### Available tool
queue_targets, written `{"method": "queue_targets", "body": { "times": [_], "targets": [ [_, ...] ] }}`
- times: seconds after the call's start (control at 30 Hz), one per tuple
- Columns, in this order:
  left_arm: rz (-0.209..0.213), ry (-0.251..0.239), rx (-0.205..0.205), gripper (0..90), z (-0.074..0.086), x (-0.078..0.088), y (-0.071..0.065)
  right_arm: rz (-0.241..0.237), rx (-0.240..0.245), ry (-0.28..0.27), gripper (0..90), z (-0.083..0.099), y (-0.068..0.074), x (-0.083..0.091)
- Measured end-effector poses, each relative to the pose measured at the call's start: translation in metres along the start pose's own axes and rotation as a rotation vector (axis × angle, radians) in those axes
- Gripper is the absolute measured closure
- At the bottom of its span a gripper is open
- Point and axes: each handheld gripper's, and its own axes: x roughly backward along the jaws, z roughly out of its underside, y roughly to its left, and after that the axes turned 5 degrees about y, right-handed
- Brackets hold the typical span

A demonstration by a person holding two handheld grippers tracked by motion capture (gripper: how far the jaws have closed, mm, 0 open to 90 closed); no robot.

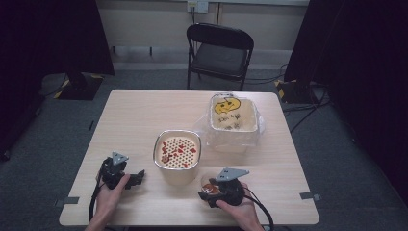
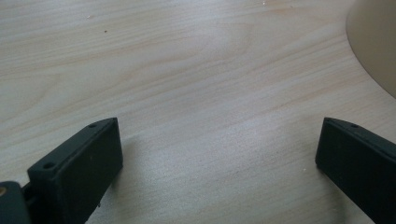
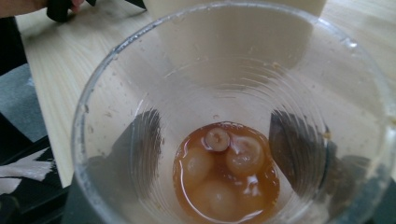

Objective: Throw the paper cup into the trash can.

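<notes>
Right gripper (image 1: 215, 188) at lower middle of the high view has its fingers (image 3: 289, 154) clamped on a clear plastic cup (image 3: 233, 116) of brown liquid and pale round fruit pieces; the strainer-topped tub (image 1: 177, 153) sits just up-left of it, the likely pour target. Left gripper (image 1: 129, 177), lower left, rests fingers wide apart and empty on the worktop (image 2: 196, 84). Cup mostly hidden under the gripper from above.

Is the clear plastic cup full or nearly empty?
Nearly empty: the clear plastic cup holds only a few pale round pieces in brown liquid at its bottom.

Left gripper (image 1: 137, 176), right gripper (image 1: 208, 195): black, grey 3-cornered top plates, black cables
</notes>
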Motion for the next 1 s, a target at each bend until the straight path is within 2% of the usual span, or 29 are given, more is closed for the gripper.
{"method": "queue_targets", "body": {
  "times": [0.17,0.43,0.63,0.83,1.0],
  "targets": [
    [0.0,0.0,0.0,0.1,0.0,0.0,0.0,0.017,0.005,-0.005,37.6,-0.002,-0.001,0.003],
    [0.0,0.0,0.0,0.0,0.0,0.0,0.0,0.057,-0.017,-0.058,39.4,-0.009,-0.01,0.021],
    [0.0,0.0,0.0,0.0,0.0,0.0,0.0,0.078,-0.02,-0.106,40.2,-0.025,-0.015,0.037],
    [0.0,0.0,0.0,0.0,0.0,0.0,0.0,0.088,-0.016,-0.132,40.4,-0.036,-0.017,0.047],
    [0.0,0.0,0.0,0.0,0.0,0.0,0.0,0.099,-0.007,-0.17,40.7,-0.056,-0.017,0.059]
  ]
}}
